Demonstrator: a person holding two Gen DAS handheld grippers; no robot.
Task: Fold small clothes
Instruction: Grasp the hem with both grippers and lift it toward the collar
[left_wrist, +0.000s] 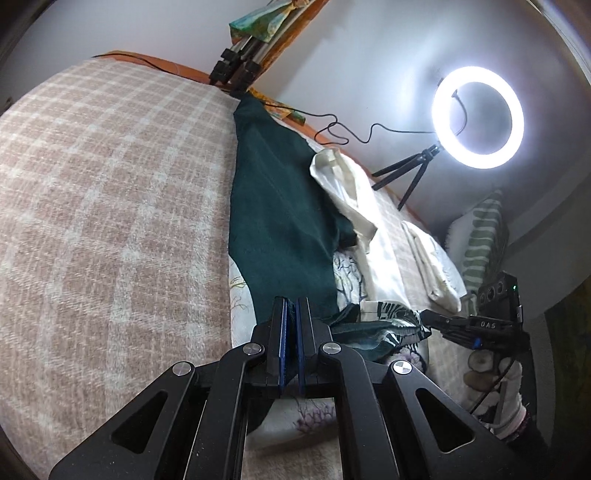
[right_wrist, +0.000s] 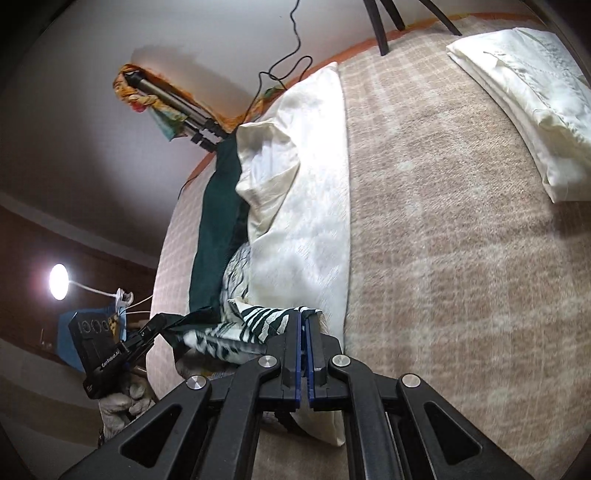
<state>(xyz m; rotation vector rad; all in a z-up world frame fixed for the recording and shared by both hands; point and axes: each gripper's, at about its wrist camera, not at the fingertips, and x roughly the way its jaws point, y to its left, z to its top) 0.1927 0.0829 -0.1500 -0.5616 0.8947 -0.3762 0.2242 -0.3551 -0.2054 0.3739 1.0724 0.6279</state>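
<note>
Both wrist views look steeply down, close, sharing the green garment (left_wrist: 280, 206).

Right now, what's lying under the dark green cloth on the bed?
Under the dark green cloth a pale printed fabric peeks out at its near edge, over the checked blanket. A cream garment lies alongside. How far the print runs beneath is covered.
</note>
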